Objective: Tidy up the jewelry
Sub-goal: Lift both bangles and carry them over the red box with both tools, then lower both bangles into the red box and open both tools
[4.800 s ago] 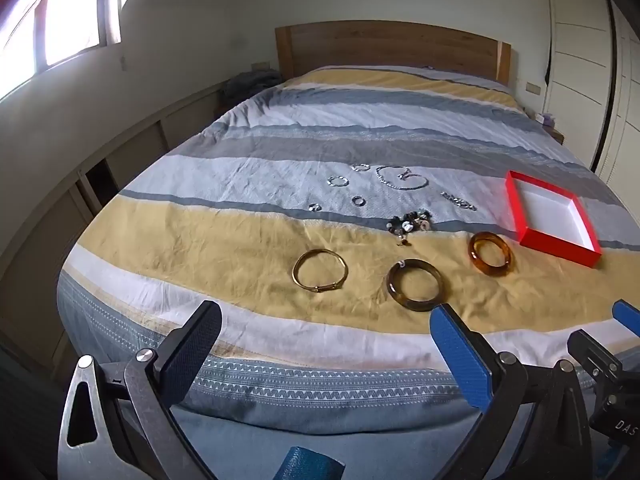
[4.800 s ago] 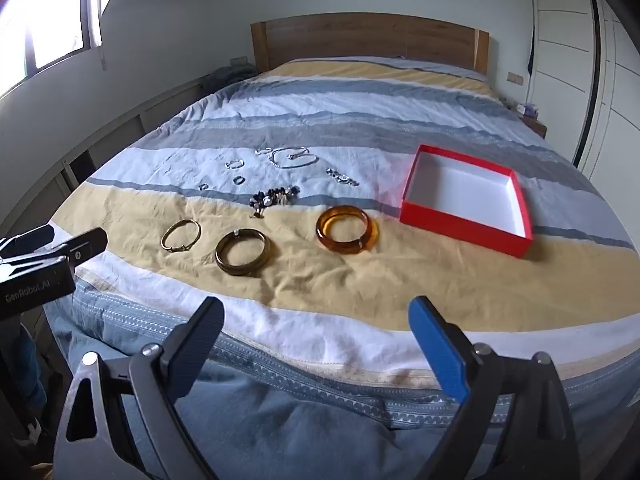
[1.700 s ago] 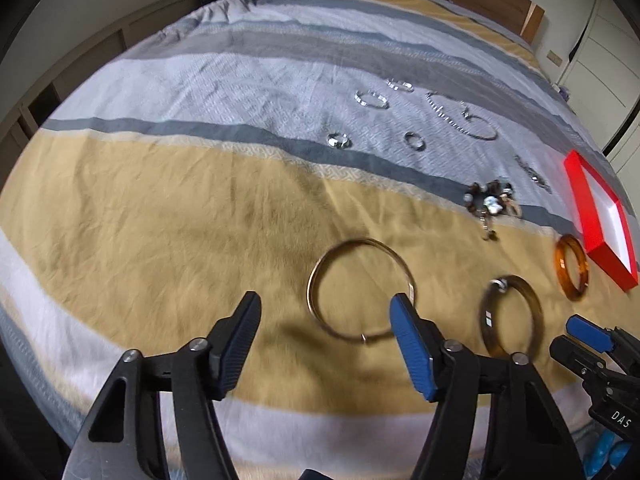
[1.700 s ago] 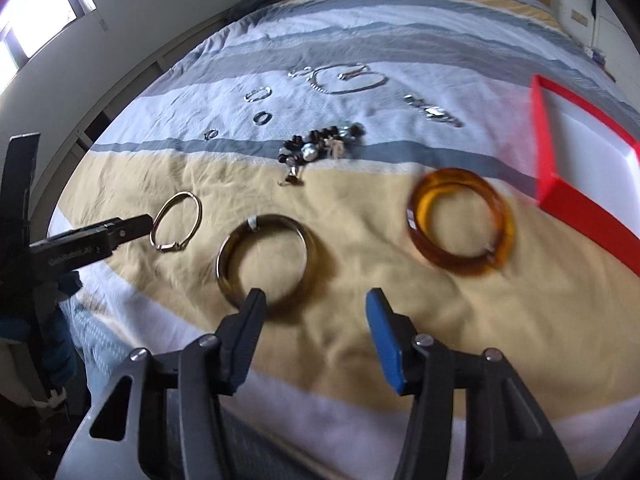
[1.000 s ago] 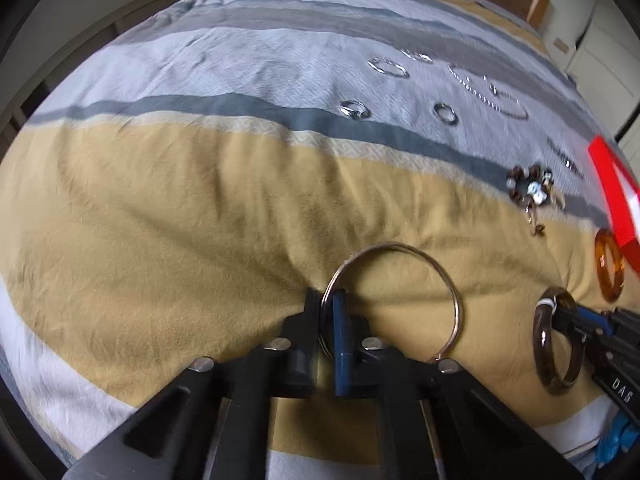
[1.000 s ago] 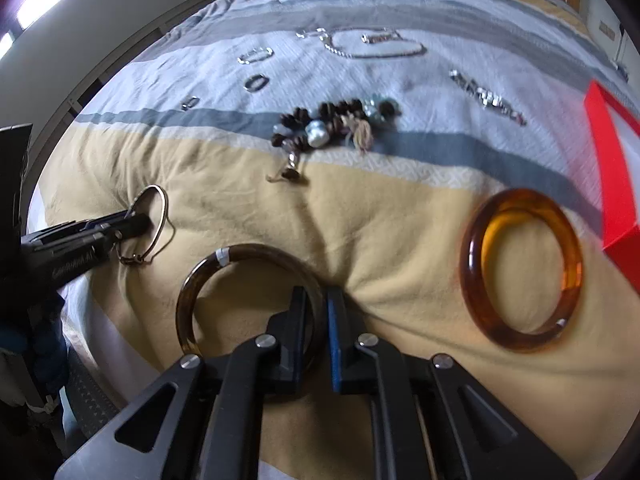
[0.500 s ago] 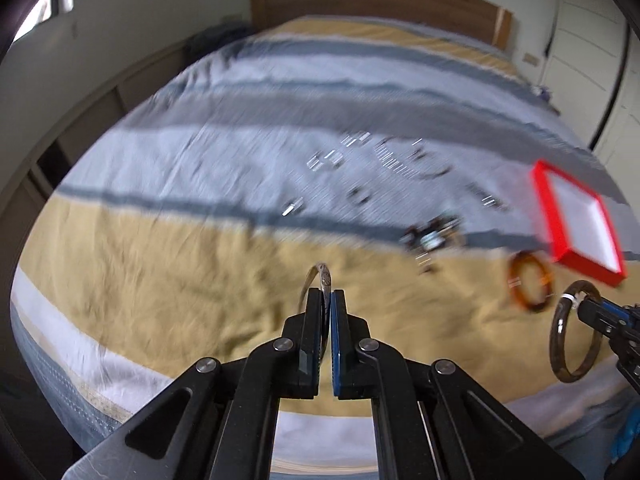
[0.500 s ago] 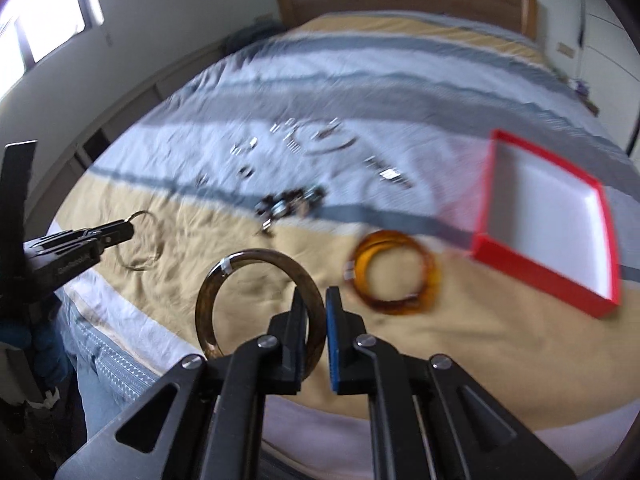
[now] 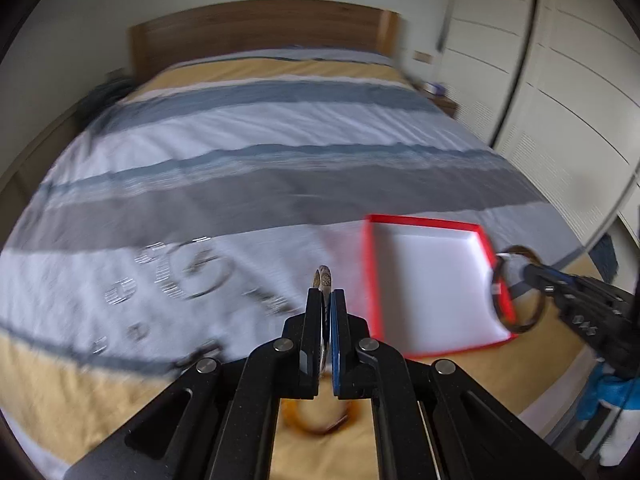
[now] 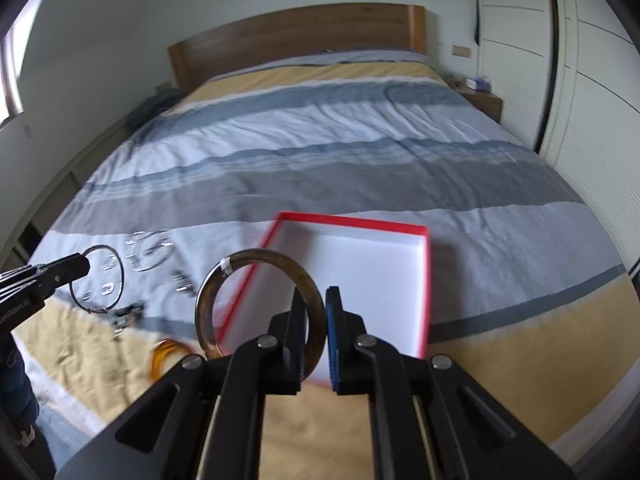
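1. The left gripper [image 9: 327, 300] is clamped on a thin gold bangle [image 10: 98, 278], seen edge-on between its fingers in its own view; from the right wrist view the ring hangs above the bedspread [image 10: 340, 152], over the small silver pieces [image 10: 148, 254].
2. The right gripper [image 10: 316, 312] is pinched on a dark brown bangle [image 10: 256, 268]; the hoop stands upright, held over the near left corner of the red box [image 10: 352, 222].
3. The box lies open on the bed, its white floor bare; an amber bangle [image 10: 166, 354] lies on the yellow stripe, near the box's left corner.
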`<state>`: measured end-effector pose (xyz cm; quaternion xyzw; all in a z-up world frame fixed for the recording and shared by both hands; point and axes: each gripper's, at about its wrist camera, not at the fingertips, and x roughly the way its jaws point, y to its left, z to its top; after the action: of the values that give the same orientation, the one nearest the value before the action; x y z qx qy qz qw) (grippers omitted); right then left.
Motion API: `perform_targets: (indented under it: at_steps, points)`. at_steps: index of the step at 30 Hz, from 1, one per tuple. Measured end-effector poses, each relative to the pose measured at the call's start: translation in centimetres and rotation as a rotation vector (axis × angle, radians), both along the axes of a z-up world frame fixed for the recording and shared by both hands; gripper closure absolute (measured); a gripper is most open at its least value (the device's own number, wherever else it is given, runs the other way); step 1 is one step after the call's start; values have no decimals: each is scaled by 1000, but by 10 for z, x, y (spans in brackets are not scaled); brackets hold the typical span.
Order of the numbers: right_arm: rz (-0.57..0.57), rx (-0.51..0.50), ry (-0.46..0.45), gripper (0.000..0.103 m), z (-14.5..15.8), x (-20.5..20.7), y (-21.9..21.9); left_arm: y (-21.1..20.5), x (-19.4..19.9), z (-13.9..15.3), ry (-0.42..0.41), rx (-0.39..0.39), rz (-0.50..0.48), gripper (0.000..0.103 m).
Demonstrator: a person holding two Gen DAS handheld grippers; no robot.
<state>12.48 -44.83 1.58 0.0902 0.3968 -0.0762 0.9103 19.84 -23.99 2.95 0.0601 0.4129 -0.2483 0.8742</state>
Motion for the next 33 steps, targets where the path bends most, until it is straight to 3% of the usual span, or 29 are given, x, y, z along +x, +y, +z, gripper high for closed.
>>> perform_targets:
  at_steps: [4, 9, 14, 33]
  points:
    - [-8, -17, 76, 95, -41, 17, -24, -55, 14, -37, 53, 23, -72, 99]
    - [15, -67, 153, 94, -81, 31, -35, -91, 24, -88, 108, 77, -114, 99]
    - [65, -108, 198, 94, -108, 34, -34, -106, 19, -99, 64, 93, -172, 99]
    - [244, -215, 234, 94, -127, 34, -23, -120, 1, -153, 175, 49, -266, 97]
